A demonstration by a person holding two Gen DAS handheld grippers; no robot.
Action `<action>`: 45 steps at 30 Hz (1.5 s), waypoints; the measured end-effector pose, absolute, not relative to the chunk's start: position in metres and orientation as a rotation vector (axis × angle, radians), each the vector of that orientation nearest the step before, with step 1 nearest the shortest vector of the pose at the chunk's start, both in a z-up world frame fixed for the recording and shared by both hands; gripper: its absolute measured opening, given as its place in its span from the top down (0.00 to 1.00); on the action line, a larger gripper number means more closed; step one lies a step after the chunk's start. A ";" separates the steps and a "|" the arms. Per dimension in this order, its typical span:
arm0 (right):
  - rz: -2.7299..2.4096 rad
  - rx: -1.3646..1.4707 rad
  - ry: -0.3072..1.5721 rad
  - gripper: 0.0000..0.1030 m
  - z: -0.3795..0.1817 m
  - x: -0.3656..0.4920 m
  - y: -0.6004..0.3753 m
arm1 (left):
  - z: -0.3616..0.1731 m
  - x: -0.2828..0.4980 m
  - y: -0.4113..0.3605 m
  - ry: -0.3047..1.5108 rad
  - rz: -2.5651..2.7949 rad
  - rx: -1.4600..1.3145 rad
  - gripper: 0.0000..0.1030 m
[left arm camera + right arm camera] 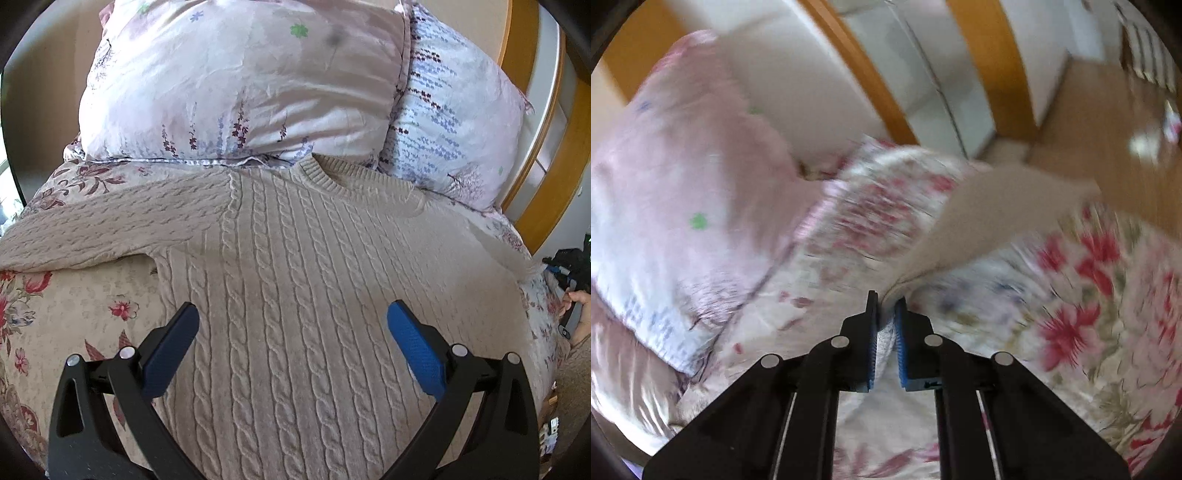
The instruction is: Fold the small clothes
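A beige cable-knit sweater [295,266] lies face up on the flowered bedspread [66,306], neck toward the pillows, one sleeve [92,229] stretched out to the left. My left gripper [293,317] is open and empty, just above the sweater's body. In the blurred right wrist view my right gripper [885,310] is shut on the sweater's other sleeve [990,210], a beige band running away to the upper right over the bedspread [1071,325].
Two flowered pillows [240,81] [454,122] lie behind the sweater's neck, with a wooden headboard [543,177] at the right. The right wrist view shows a pink pillow [683,177] at the left, a wooden frame and floor [1089,122] beyond the bed.
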State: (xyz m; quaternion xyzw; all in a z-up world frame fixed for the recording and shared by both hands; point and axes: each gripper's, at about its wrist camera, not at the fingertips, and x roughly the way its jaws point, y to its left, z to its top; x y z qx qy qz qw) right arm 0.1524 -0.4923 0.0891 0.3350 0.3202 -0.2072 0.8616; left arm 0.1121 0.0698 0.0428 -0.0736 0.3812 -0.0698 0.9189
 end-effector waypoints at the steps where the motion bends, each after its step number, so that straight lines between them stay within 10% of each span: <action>1: -0.395 0.668 0.653 0.91 0.101 0.156 -0.480 | 0.043 0.111 0.071 0.767 -0.152 -0.160 0.02; 8: -0.016 0.494 0.623 0.91 0.142 0.167 -0.355 | 0.043 0.114 0.074 0.757 -0.204 -0.223 0.02; 18: 0.195 0.467 0.964 0.88 0.061 0.190 -0.252 | 0.057 0.117 0.081 0.746 -0.257 -0.237 0.02; 24: 0.120 0.654 0.918 0.54 0.072 0.180 -0.291 | 0.059 0.131 0.091 0.753 -0.309 -0.312 0.02; 30: -0.128 0.774 0.867 0.55 0.069 0.176 -0.329 | 0.052 0.147 0.092 0.798 -0.338 -0.384 0.02; 34: -0.233 0.664 0.827 0.88 0.080 0.183 -0.331 | 0.049 0.149 0.095 0.799 -0.348 -0.406 0.02; 45: 0.352 0.193 0.860 0.90 0.116 0.210 -0.140 | 0.046 0.159 0.105 0.809 -0.408 -0.522 0.04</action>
